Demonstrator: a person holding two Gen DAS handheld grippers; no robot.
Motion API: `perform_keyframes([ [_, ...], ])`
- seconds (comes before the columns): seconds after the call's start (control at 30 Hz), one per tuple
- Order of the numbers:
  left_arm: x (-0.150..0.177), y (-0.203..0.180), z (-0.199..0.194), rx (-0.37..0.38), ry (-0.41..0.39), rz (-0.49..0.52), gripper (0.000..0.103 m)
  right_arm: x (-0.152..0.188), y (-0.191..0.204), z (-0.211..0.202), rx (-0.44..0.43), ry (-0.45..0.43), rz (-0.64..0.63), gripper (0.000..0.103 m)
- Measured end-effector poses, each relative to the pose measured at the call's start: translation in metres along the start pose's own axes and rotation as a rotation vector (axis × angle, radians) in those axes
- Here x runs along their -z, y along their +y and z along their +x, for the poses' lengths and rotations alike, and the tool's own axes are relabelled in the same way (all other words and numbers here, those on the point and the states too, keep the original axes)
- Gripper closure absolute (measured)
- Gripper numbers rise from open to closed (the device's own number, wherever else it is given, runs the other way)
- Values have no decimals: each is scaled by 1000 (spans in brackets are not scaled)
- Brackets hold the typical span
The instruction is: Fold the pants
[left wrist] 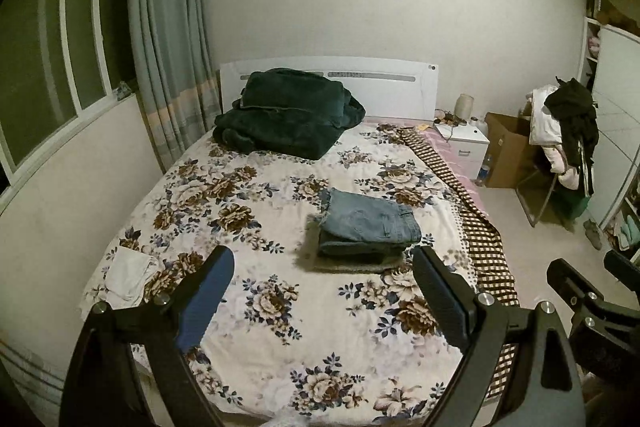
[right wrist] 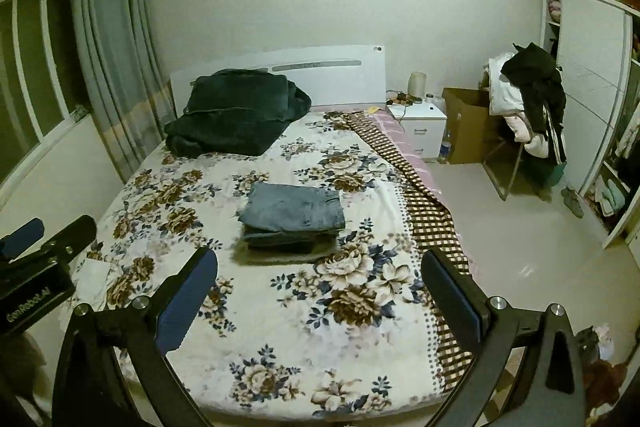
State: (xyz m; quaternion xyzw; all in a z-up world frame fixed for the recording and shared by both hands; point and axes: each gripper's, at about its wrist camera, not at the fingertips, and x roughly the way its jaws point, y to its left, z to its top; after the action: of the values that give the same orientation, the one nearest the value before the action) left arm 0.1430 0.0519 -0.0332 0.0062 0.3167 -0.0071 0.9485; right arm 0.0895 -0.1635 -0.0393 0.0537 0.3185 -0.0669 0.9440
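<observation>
left wrist view: the left gripper hangs above the foot end of the bed, its two fingers spread wide with nothing between them. the folded pants lie as a neat blue denim stack on the floral bedspread, beyond the fingertips and toward the headboard, nearer the bed's checkered-edge side than its window side. a dark green blanket is heaped against the headboard. a small white cloth lies on the bed near its window-side edge, just beyond the left finger. off the far side of the bed from the window stand a white nightstand, a cardboard box and a chair piled with clothes. part of the right gripper shows at the frame's edge, beside the bed's checkered border; from here i cannot tell how its fingers stand.

right wrist view: the right gripper also hangs above the foot end of the bed, fingers spread wide and holding nothing. the pants sit folded near the middle of the bed, beyond the fingertips, touching neither gripper. the blanket rests by the headboard. the left gripper shows at the window side of the bed, its fingers apart.
</observation>
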Motion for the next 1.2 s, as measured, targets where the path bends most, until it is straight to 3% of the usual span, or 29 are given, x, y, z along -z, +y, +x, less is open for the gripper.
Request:
perform_keyframes([
  [0.1,3,0,-6,-2,7,2,12,0,4,-10,0,-8,-4,0],
  [0.17,2,1,-10,-11,1,1,3,-1,5,-16,5,-17,-6,0],
  [0.23,1,2,-13,-9,-11,-5,1,-3,7,-18,8,-22,-3,0],
  [1.2,-6,3,-1,-28,24,-9,1,-23,8,22,-11,25,-18,0],
])
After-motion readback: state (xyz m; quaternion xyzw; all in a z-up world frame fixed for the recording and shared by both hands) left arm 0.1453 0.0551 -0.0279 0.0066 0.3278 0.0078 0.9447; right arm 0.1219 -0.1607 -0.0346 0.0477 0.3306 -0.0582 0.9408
